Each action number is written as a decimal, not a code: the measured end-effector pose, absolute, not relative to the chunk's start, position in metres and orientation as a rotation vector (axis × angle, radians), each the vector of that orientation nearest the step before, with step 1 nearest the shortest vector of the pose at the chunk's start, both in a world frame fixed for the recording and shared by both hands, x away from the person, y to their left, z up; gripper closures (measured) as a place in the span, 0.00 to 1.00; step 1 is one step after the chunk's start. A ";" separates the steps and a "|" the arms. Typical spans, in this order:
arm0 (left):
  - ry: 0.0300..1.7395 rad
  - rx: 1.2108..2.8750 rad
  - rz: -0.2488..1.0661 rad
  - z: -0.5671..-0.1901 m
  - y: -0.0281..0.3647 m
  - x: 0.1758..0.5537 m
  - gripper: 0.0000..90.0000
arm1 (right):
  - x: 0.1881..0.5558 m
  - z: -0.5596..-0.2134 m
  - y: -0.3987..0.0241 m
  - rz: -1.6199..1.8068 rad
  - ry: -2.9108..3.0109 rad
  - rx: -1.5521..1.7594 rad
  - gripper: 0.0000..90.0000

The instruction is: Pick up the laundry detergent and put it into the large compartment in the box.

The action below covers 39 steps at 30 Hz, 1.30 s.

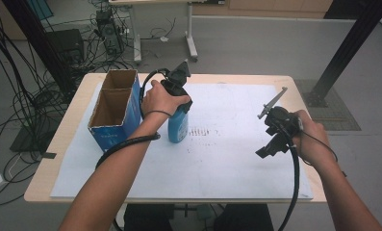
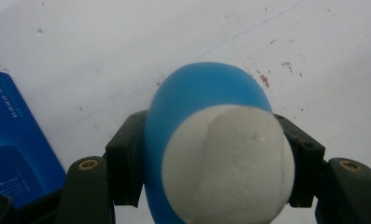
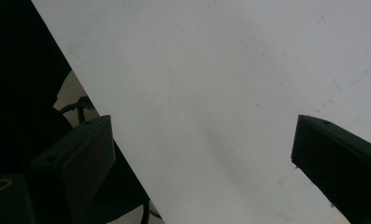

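A blue bottle (image 1: 178, 126) with a white cap stands upright on the white sheet, just right of the open blue carton (image 1: 115, 109). From above, my left gripper (image 1: 181, 98) is shut on the bottle's top. In the left gripper view the two black jaws press on both sides of the blue bottle (image 2: 197, 93), and its white cap (image 2: 230, 163) faces the camera. Over the sheet at the right, my right gripper (image 1: 270, 144) is held open. In the right gripper view its jaws stand wide apart with nothing between them, so that gripper (image 3: 202, 154) is empty.
The white sheet (image 1: 217, 163) covers most of the wooden table (image 1: 44, 187). The blue carton's (image 2: 15, 140) side lies close at the left in the left gripper view. Beyond the table are cables, a dark box on the floor (image 1: 66, 45) and a black frame post (image 1: 352, 43).
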<state>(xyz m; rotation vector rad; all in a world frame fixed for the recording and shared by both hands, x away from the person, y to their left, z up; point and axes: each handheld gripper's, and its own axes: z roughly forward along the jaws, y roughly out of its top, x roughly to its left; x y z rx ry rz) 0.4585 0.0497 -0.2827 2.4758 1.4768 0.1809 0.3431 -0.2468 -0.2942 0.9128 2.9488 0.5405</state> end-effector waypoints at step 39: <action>1.486 2.476 0.170 -0.283 0.050 0.460 0.42 | 0.344 -0.294 -0.245 0.523 2.951 0.907 0.06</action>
